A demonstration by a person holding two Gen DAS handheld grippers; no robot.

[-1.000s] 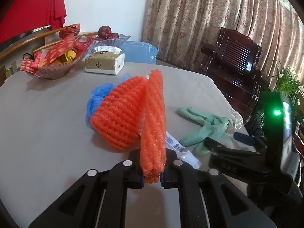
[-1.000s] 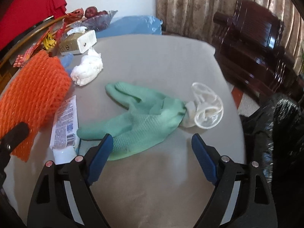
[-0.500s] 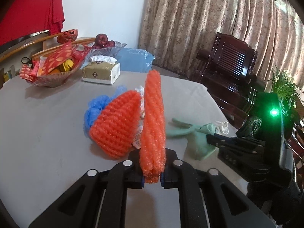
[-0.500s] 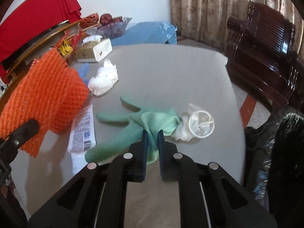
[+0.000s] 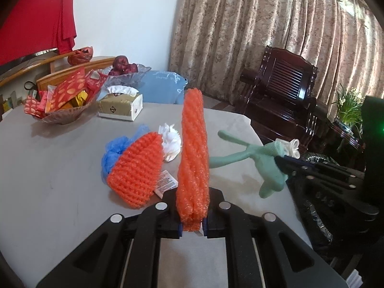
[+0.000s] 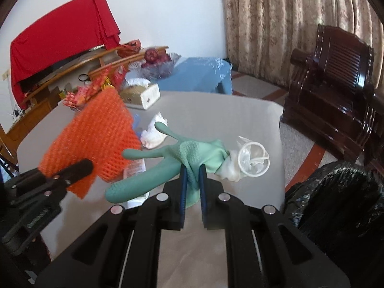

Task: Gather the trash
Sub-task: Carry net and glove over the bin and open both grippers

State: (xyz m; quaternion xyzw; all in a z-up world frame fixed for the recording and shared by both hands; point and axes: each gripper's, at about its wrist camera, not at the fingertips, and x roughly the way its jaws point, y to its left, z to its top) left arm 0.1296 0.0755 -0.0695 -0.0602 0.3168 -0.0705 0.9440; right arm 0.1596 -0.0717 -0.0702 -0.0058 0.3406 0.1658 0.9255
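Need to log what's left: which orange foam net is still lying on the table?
The wider, flattened orange foam net beside the blue plastic wad lies on the grey table; the narrow folded orange net stands clamped in the left tool.

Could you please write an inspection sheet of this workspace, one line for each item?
Surface: grey table, partly covered with trash.
Job's things: orange foam net held upright; second orange net, blue plastic, white crumpled paper and a printed wrapper lie on the table; green glove lifted; black trash bag beside the table.
Clutter: tissue box, snack basket, fruit bowl.
Grippers: left hand-held gripper shut on the net; right hand-held gripper shut on the glove.
Cables: nothing seen.
Surroundings: curtain, dark wooden chair, red cloth.
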